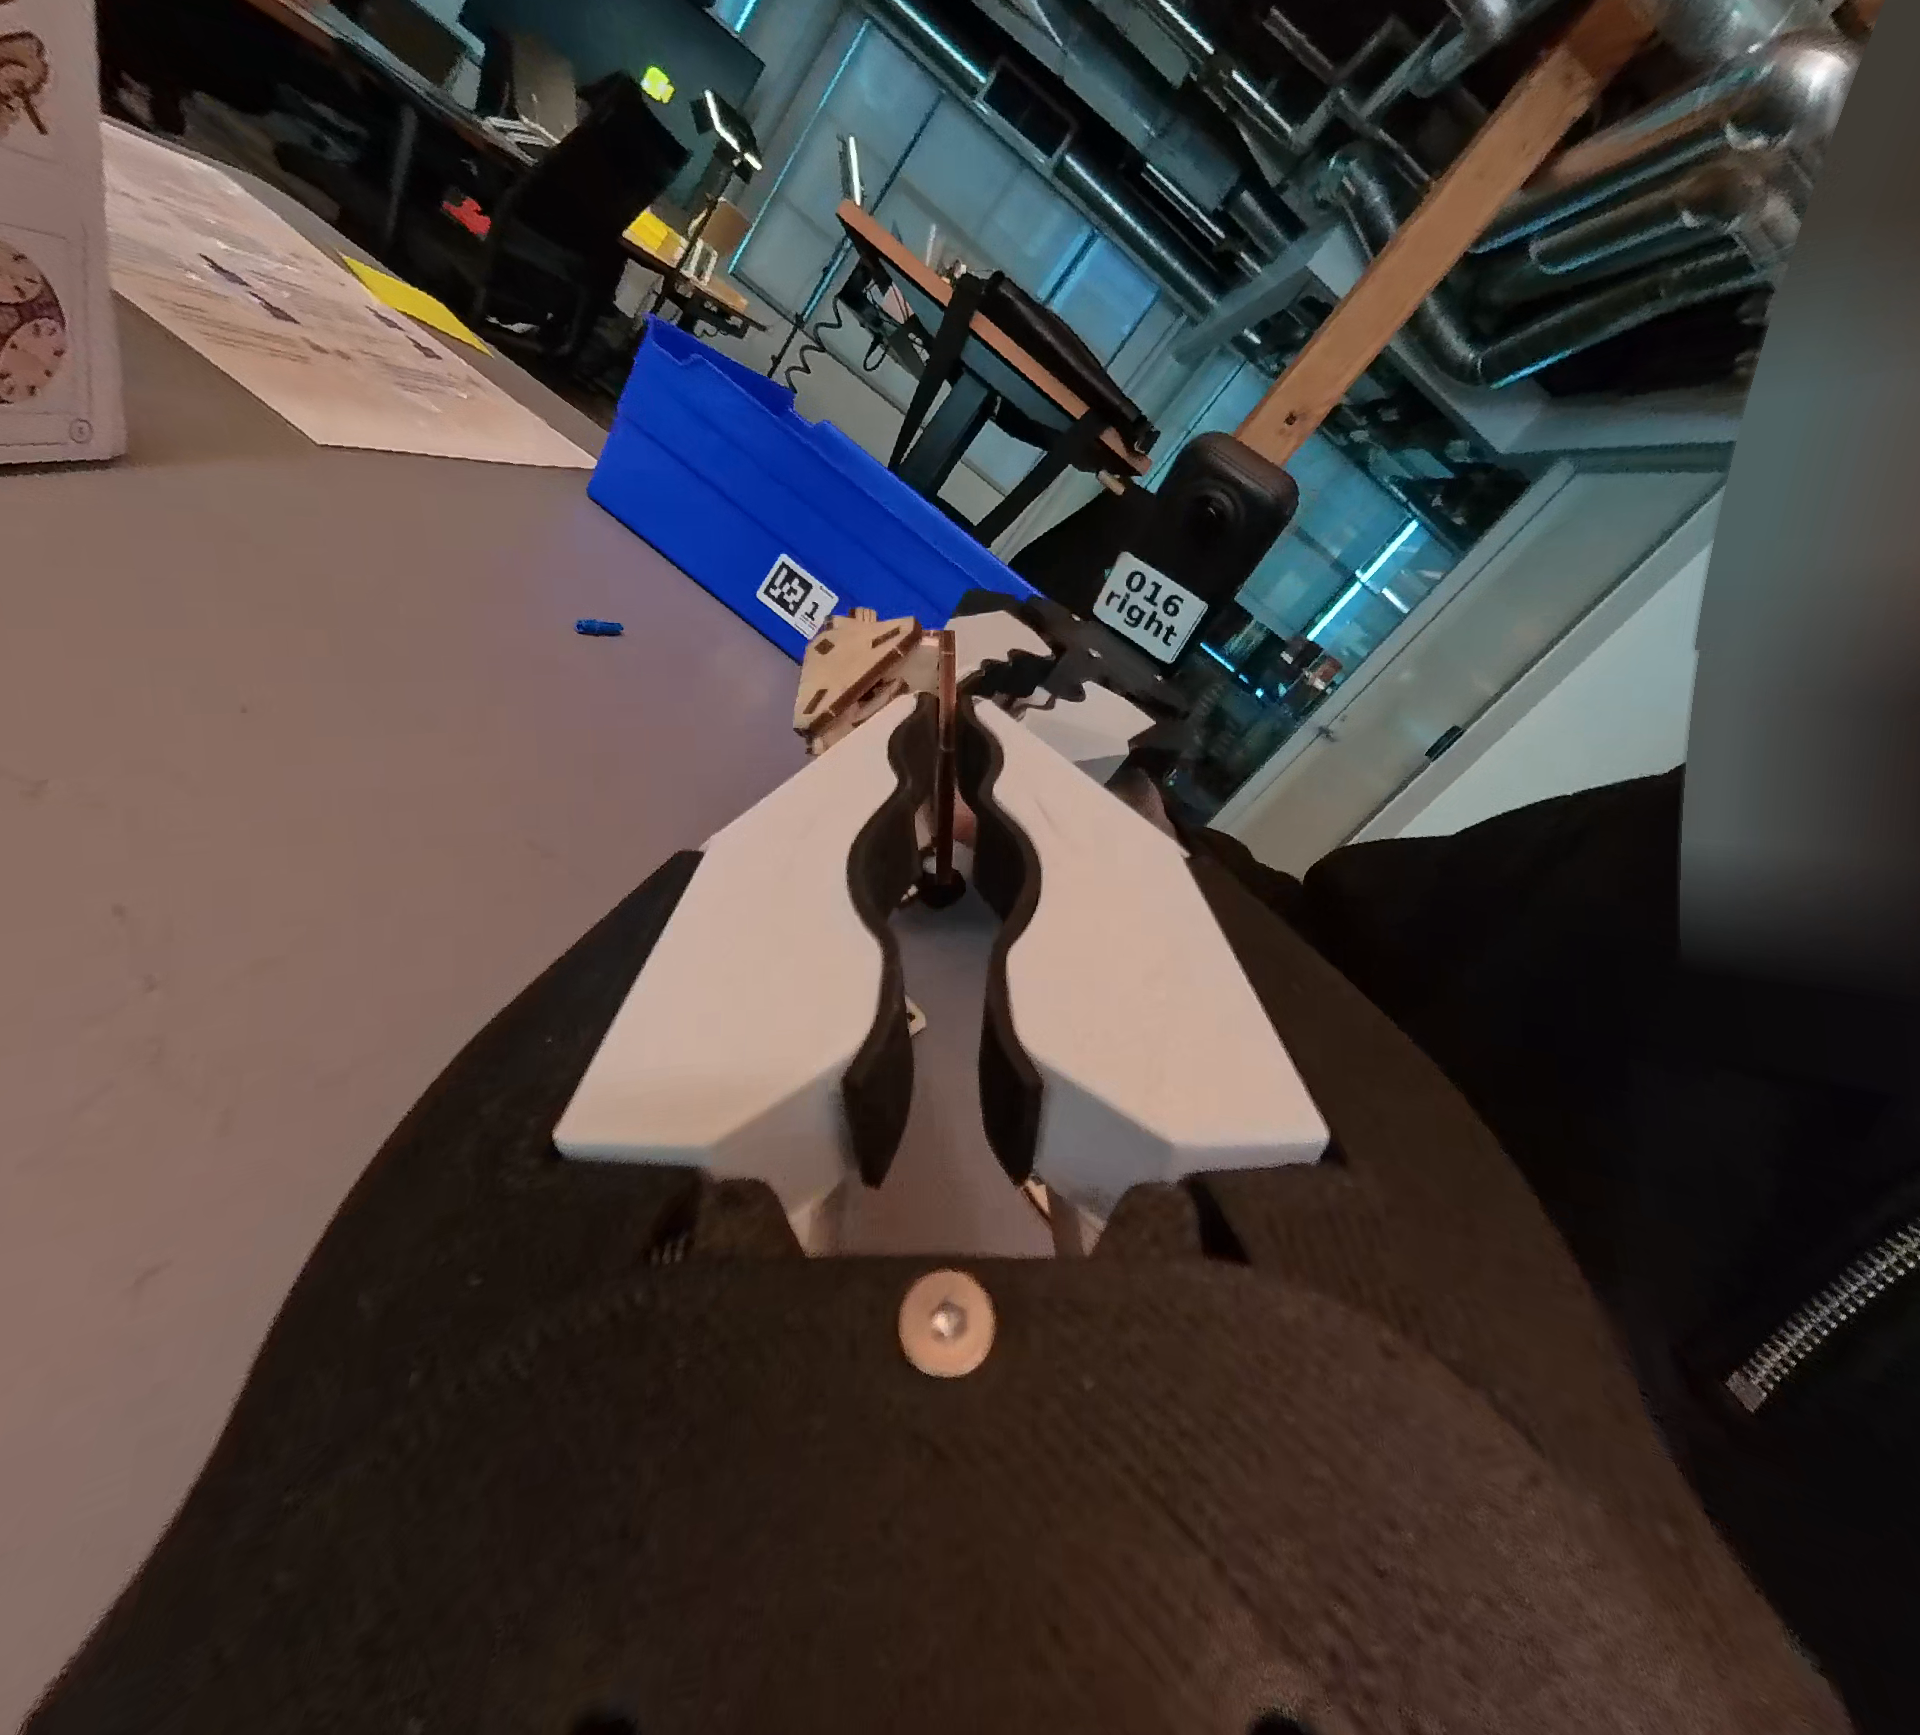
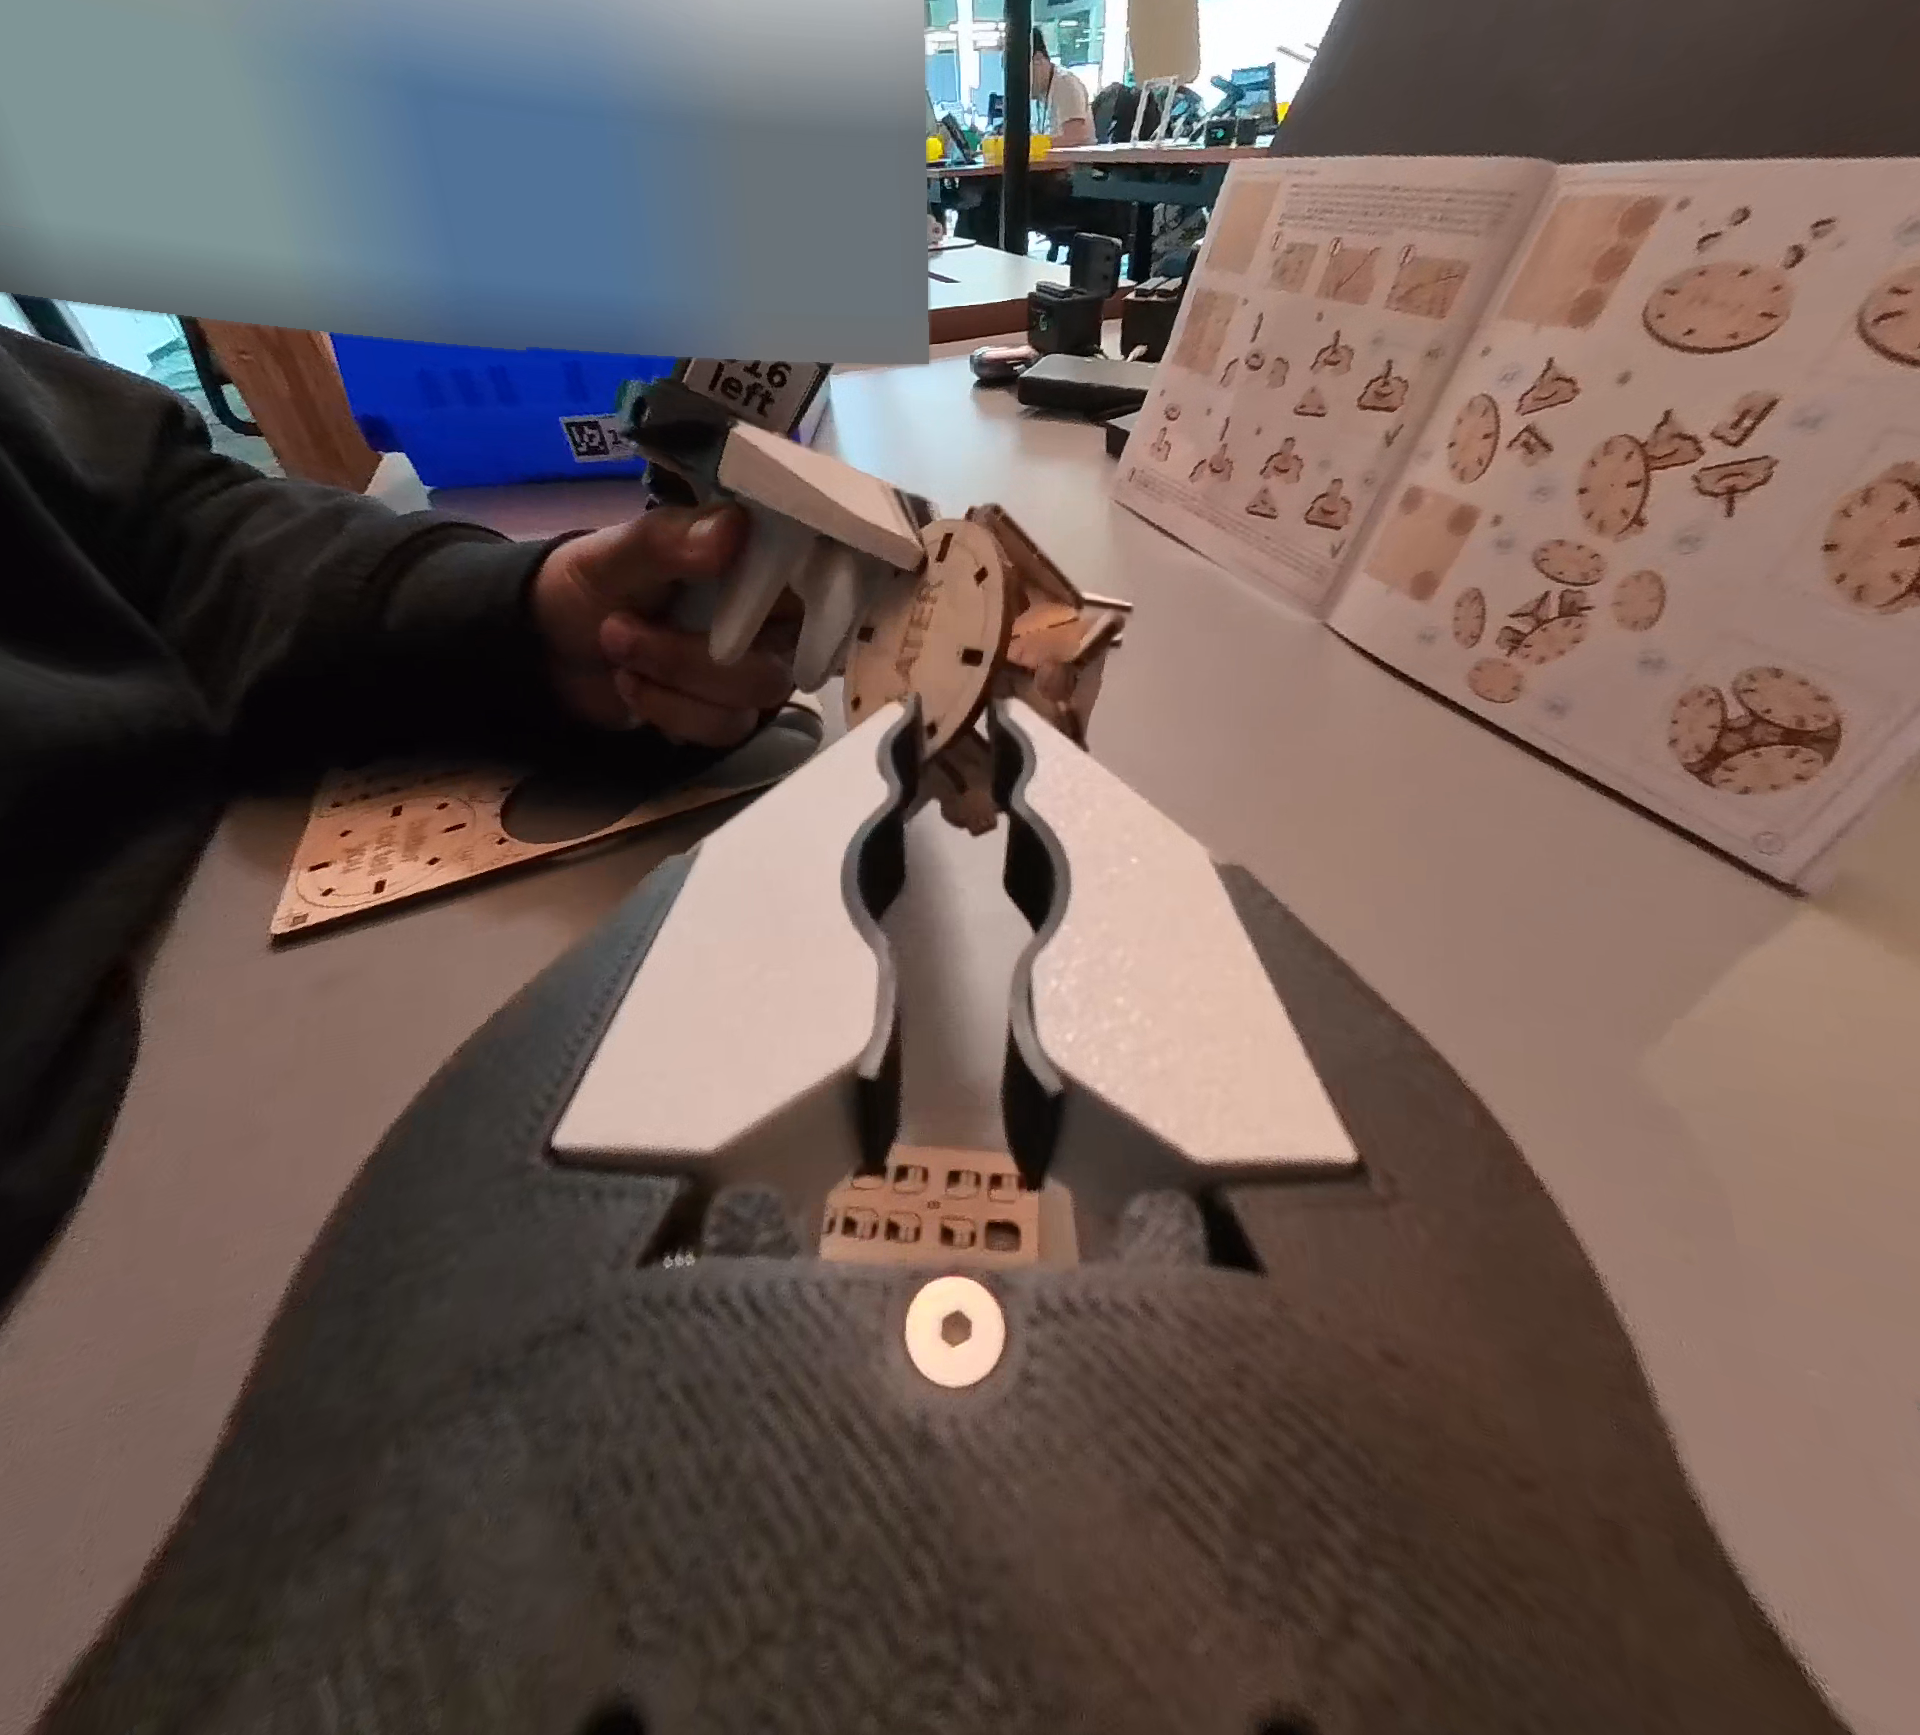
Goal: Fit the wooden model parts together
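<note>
My left gripper point(image 1: 943, 711) is shut on a thin round wooden disc point(image 1: 944, 755), seen edge-on between its pads. The right wrist view shows the same disc point(image 2: 925, 636), slotted around its rim, held at its upper edge by the left gripper point(image 2: 894, 547) in a person's hand point(image 2: 644, 636). A small wooden frame assembly point(image 2: 1049, 615) sits against the disc's far face and also shows in the left wrist view point(image 1: 857, 672). My right gripper point(image 2: 954, 731) is closed on the disc's lower edge and the frame part behind it. It shows beyond the disc in the left wrist view point(image 1: 1023, 657).
An open instruction booklet point(image 2: 1507, 459) stands at the right. A punched-out wooden sheet point(image 2: 416, 833) lies on the grey table point(image 2: 1351, 854), and another sheet point(image 2: 930, 1212) lies under my right gripper. A blue bin point(image 1: 748, 480), a small blue peg point(image 1: 600, 627) and papers point(image 1: 312, 314) lie farther off. My two grippers' fingertips are within a few centimetres of each other.
</note>
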Available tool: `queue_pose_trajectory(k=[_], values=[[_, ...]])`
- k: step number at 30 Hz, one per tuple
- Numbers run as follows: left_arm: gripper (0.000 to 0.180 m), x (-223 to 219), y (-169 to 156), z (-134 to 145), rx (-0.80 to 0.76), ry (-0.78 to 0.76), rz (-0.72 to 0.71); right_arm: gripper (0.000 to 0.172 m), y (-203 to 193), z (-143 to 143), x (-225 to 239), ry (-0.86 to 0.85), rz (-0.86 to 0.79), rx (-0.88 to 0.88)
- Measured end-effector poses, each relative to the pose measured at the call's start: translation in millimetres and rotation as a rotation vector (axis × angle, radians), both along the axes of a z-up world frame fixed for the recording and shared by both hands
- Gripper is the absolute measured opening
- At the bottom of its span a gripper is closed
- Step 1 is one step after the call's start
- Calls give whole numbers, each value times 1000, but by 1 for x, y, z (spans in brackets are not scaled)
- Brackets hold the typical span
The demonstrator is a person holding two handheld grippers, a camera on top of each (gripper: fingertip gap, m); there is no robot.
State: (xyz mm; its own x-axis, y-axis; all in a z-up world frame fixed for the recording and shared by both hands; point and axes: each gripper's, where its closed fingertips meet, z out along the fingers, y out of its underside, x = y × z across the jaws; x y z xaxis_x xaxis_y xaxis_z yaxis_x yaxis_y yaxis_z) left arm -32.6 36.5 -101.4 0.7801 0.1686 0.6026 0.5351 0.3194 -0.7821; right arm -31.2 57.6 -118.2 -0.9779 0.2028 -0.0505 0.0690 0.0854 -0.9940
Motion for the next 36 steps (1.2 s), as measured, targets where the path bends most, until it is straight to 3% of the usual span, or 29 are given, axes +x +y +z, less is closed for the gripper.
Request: queue_pose_trajectory(k=[5, 13, 25, 36], values=[[0, 2, 4, -3, -11, -1, -20, 7, 2, 2, -1, -64, 15, -31], [1, 7, 12, -10, -51, -34, -61, 0, 8, 13, -1, -391, 137, -182], [0, 15, 20, -13, -131, 31, -66, 2, 10, 16, -4, -425, 128, -224], [0, 10, 13, -8, -105, 46, -7, 1, 8, 14, -1, -401, 123, -191]])
